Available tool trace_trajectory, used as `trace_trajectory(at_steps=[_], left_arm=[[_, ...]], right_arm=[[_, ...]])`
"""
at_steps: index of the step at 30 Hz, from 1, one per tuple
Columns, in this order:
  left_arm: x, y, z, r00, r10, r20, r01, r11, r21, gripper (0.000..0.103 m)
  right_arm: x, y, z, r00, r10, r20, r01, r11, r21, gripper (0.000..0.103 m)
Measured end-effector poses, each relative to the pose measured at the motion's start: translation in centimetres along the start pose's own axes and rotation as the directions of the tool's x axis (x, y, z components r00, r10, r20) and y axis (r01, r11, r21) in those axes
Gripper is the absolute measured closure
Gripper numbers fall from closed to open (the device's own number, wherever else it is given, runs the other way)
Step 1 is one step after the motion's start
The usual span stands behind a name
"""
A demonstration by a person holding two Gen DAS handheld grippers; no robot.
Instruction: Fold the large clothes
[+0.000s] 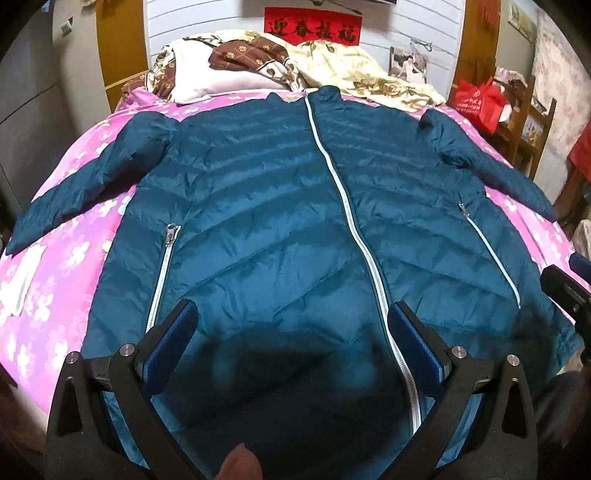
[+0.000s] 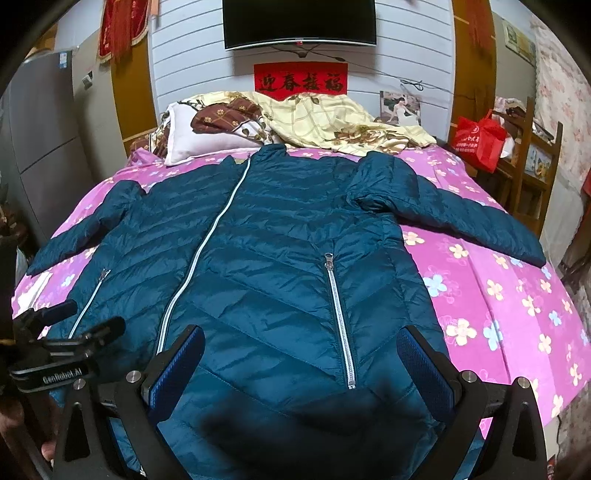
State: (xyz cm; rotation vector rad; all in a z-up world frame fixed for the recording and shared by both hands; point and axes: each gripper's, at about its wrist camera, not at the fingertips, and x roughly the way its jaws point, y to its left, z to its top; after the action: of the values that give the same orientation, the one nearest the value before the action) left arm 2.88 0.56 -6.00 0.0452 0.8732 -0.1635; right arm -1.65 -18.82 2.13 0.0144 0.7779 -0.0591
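Observation:
A teal quilted puffer jacket [image 1: 266, 221] [image 2: 280, 258] lies flat and front up on the pink flowered bed sheet [image 1: 74, 236] [image 2: 498, 295]. It is zipped shut with a pale zip [image 1: 347, 199], and both sleeves are spread outward. My left gripper [image 1: 291, 314] hovers open over the lower left front near the hem, its blue pads [image 1: 173, 336] wide apart. My right gripper [image 2: 301, 336] is open over the lower right front, beside the pocket zip [image 2: 340, 325]. Each gripper shows at the edge of the other view: the left gripper [image 2: 85, 321], the right gripper [image 1: 569, 291].
A white pillow [image 2: 199, 144] and a crumpled yellow-and-brown quilt [image 2: 332, 122] lie at the head of the bed. A red bag [image 2: 480, 140] sits on a wooden shelf at the right. A grey cabinet [image 2: 44, 140] stands left, and a TV [image 2: 299, 22] hangs on the wall.

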Motion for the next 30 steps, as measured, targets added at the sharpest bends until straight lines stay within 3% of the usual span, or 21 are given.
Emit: trace_trajectory(at_steps=[4,8,13,21,25,30], left_arm=[[0.0,0.5,-0.1,0.999,0.042,0.008,-0.042,0.999,-0.006,0.000],[-0.1,1.1,-0.2,1.000,0.026,0.006,-0.025,0.999,-0.032,0.000],[-0.7,1.1,0.1,0.997,0.065,0.033,-0.064,0.998,-0.028,0.000],[0.2,1.9,0.1,0.995,0.101,0.011,-0.100,0.993,-0.066,0.000],[-0.2,2.9,0.0,0.997,0.069,0.031,-0.064,0.989,-0.132,0.000],[-0.1,3.0,0.1,0.998,0.057,0.015,-0.055,0.990,-0.133,0.000]], right_arm=[[0.2,0.2,0.0,1.000,0.001,-0.007,-0.001,1.000,-0.003,0.000],[0.1,0.5,-0.1,1.000,0.007,-0.005,-0.007,1.000,-0.013,0.000],[0.1,0.7,-0.2,1.000,0.009,-0.007,-0.009,1.000,-0.017,0.000],[0.0,0.9,-0.1,1.000,0.008,0.014,-0.007,1.000,-0.019,0.000],[0.0,1.0,-0.1,1.000,0.024,0.016,-0.024,1.000,-0.016,0.000],[0.1,1.4,-0.2,0.998,0.054,0.019,-0.053,0.998,-0.017,0.000]])
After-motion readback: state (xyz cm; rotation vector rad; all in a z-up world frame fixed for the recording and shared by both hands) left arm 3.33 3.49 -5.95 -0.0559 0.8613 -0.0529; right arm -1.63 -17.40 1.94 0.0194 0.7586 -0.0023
